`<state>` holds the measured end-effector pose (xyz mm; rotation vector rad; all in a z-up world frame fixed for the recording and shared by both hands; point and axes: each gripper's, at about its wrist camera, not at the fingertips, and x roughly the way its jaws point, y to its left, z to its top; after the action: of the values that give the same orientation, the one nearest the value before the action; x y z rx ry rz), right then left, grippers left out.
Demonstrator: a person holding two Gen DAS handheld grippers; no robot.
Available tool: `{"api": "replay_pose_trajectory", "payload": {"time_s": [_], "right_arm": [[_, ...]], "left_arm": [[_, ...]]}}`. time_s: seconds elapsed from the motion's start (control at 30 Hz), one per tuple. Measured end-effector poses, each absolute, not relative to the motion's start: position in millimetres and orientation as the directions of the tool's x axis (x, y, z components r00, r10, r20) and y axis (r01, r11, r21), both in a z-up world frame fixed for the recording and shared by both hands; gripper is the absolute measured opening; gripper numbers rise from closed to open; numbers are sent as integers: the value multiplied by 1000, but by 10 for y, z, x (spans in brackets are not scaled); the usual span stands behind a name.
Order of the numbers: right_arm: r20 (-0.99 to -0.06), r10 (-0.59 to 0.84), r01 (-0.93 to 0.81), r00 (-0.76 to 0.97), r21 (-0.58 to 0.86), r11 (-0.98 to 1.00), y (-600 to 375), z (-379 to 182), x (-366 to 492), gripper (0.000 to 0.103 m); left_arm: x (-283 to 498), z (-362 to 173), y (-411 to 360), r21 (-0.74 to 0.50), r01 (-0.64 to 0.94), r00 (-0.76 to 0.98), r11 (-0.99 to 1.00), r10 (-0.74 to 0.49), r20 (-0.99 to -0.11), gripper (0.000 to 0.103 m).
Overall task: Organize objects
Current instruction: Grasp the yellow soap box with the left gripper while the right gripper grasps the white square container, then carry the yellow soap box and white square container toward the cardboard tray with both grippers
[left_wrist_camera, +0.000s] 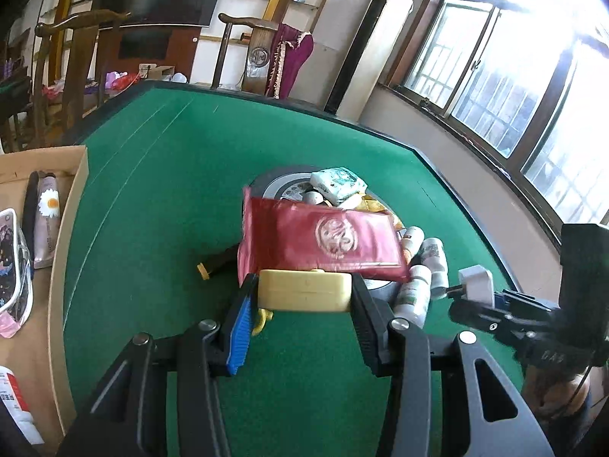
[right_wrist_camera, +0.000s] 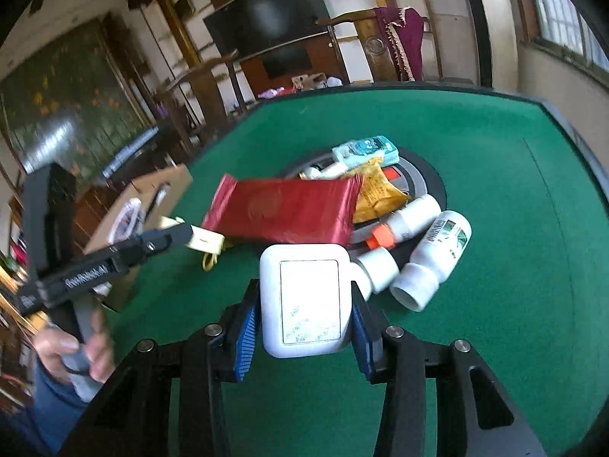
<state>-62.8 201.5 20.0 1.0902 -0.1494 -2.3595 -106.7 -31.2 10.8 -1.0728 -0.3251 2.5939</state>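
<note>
Green felt table point(left_wrist_camera: 160, 175), pile of small goods at its middle, cardboard box point(left_wrist_camera: 72, 198) at the left edge already holding pouches and a tube.

Item 1: pale yellow hard case point(left_wrist_camera: 304, 290), rounded corners, seam along its side. Clamped across its length by the left gripper point(left_wrist_camera: 302, 293), both pads pressing on its ends; appears lifted just clear of the felt, directly in front of the red foil packet point(left_wrist_camera: 323, 243). Judged light, rigid, smooth-skinned; end grip sound, though a glossy shell may slip if the grip loosens.

Item 2: white plastic charger-like block point(right_wrist_camera: 306, 301), flat, with a printed label on its face. Gripped on its two sides by the right gripper point(right_wrist_camera: 304, 304), beside the white bottles point(right_wrist_camera: 434, 255). Judged stiff, light, not fragile; side faces are the natural hold.

Remaining pile: red foil packet (soft, crinkly, best taken at an edge), yellow sachet point(right_wrist_camera: 377, 194), tissue pack point(right_wrist_camera: 365, 150), white bottles lying on their sides, liable to roll.

Pose: both grippers angled downward toward the pile, side by side. The person's left hand point(right_wrist_camera: 72, 346) wraps the left gripper's handle in the right wrist view.
</note>
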Motion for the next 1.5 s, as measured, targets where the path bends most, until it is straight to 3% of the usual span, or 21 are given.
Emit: {"api": "replay_pose_trajectory", "payload": {"time_s": [0.6,1.5], "right_arm": [[-675,-509,426,-534,306,-852,1925,220,-567,46],[-638,-521,420,-567,320,-849,1960,337,-516,46]], "left_arm": [[-1172,-82,-166,-256,-182,-623,-950,312,-717,45],[-813,468,-217,-245,-270,-811,-931,357,-463,45]]}}
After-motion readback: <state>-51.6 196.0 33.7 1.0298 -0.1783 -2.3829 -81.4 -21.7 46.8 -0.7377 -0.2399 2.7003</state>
